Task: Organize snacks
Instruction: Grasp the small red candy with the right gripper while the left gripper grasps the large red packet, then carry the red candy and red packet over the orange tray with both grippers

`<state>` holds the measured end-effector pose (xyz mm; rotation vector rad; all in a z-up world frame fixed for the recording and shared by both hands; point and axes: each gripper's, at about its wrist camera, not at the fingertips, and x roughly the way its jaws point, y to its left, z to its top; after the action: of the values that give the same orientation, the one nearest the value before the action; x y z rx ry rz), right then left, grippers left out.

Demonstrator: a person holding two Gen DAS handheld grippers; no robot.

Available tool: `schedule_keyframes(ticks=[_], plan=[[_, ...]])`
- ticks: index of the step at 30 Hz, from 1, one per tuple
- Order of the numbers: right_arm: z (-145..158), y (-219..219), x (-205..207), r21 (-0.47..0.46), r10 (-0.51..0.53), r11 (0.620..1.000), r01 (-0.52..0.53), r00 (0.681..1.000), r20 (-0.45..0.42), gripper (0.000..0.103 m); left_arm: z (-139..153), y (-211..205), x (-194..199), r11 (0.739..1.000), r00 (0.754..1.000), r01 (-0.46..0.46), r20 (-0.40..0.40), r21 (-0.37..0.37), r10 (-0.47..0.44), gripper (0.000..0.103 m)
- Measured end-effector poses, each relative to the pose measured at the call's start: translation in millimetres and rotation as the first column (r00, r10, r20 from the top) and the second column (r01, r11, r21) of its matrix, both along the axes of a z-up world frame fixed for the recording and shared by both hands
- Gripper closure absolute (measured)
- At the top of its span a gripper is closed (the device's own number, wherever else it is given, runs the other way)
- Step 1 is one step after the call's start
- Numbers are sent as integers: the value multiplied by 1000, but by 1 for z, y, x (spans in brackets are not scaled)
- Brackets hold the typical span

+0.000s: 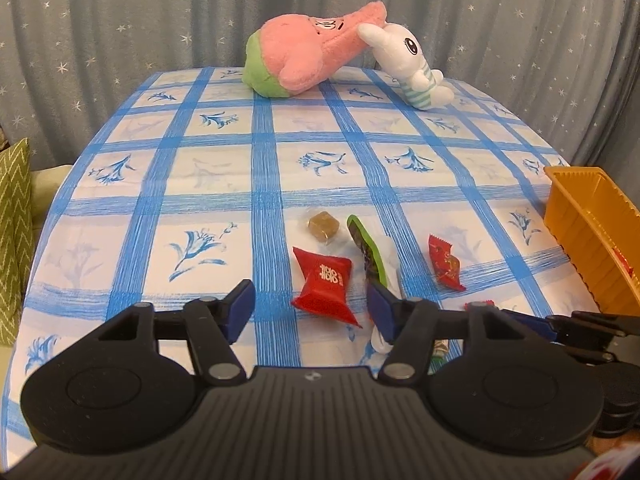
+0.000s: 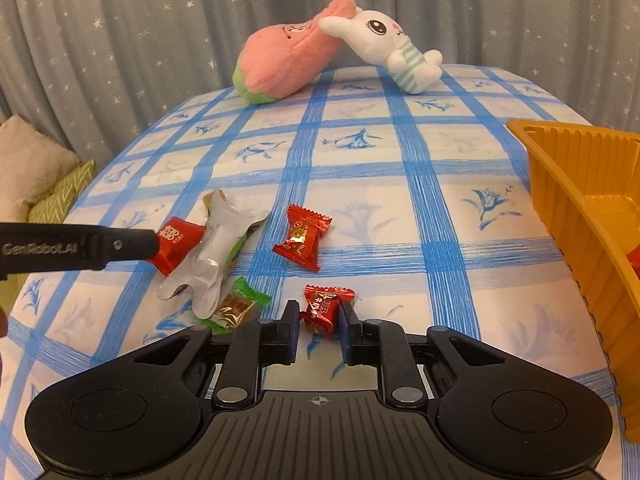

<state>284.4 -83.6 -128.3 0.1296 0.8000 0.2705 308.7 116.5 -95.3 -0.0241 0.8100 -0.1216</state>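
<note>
left wrist view: the left gripper (image 1: 310, 306) has its jaws apart around the near end of a big glossy red pillow-pack candy (image 1: 325, 284) on the blue-checked tablecloth (image 1: 160, 200), pads not pressing yet. a crinkly green and silver wrapper (image 1: 370, 256) lies right against its right finger, so a squeeze could snag that too. the ribbed orange plastic tray (image 1: 588, 232) sits at the cloth's right edge.

right wrist view: the right gripper (image 2: 318, 320) is clamped on a small crumpled red foil candy (image 2: 325, 307) near the front edge. the grip looks to be on the twisted wrapper, so slick foil might slip out on the way to the tray. pink (image 2: 288, 62) and white plush toys (image 2: 394, 50) lean together at the far edge.
</note>
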Motion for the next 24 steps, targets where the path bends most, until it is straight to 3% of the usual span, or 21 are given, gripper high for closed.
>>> schedule_keyframes(ticks=[3,24], plan=[[1,-2,-1,5,-1,1000,1,1000,-1,84,-4,-3,6,1000,1000,18,4,17,-18,58],[1,-14,-2,20,-19,1000,19,1000,-6,85,-30,-11,28,998,997,56,-53,19,-54,80]])
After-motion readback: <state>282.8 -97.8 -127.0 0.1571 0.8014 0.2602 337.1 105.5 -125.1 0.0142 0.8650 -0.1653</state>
